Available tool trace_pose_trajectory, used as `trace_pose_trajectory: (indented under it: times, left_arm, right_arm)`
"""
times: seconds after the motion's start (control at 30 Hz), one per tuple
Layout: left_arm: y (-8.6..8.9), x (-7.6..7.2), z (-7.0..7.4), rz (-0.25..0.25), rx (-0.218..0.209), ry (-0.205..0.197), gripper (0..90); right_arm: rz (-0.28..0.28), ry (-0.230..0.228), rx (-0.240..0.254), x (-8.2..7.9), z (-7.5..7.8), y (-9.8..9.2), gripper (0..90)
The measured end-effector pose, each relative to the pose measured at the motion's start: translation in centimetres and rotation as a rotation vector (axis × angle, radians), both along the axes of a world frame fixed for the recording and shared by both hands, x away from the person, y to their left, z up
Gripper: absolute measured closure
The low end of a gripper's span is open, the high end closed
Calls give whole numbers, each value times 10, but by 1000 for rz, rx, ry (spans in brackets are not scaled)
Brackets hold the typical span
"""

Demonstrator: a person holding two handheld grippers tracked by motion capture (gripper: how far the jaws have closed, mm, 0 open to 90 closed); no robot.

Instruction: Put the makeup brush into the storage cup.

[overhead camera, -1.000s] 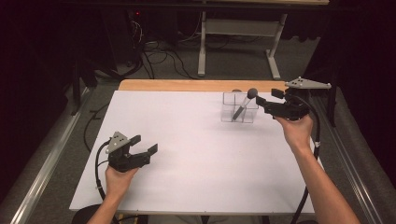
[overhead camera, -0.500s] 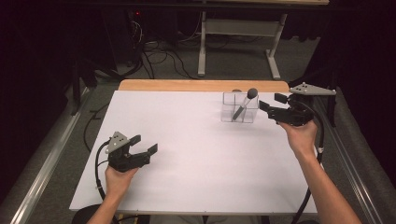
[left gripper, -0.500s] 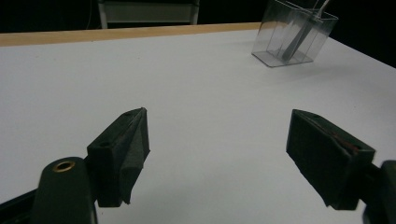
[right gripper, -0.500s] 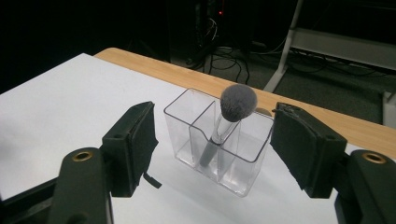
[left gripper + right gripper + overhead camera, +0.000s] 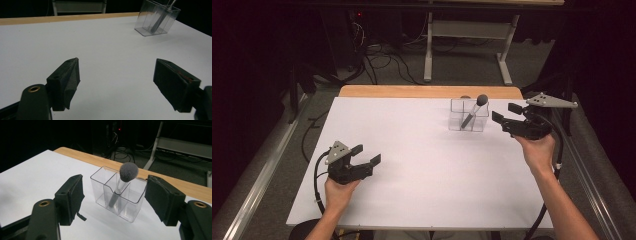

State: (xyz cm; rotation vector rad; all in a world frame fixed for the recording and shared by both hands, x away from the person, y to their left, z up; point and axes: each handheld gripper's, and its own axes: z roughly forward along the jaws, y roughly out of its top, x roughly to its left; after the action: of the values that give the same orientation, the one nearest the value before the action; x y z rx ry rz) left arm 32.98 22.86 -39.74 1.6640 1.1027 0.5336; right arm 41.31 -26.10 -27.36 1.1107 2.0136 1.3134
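A clear plastic organiser box (image 5: 461, 119) with compartments stands at the far right of the white table. A makeup brush (image 5: 481, 100) with a round grey head leans in it, head up. My right gripper (image 5: 506, 113) hovers just right of the box, open, with nothing between its jaws. In the right gripper view the box (image 5: 98, 190) and the brush (image 5: 128, 171) lie ahead between the open fingers (image 5: 72, 193), apart from them. My left gripper (image 5: 366, 154) rests open at the near left, far from the box (image 5: 156, 18). Its fingers (image 5: 66, 80) are spread over bare table.
The white table top (image 5: 412, 150) has a wooden strip (image 5: 412, 91) along its far edge. Beyond it are desk legs (image 5: 428, 55) and cables on the floor. Metal rails (image 5: 267, 170) run along both sides of the table.
My right gripper has drawn back slightly to the right, away from the box and brush. The left gripper has stayed put.
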Motion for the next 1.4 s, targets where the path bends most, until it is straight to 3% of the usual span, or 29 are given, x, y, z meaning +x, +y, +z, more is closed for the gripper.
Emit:
trace_pose_trajectory:
  times: [1.4]
  left_arm:
    - [-1,0,0,-6,-3,4,216]
  right_arm:
    - [15,-24,66,-37,-18,-27,327]
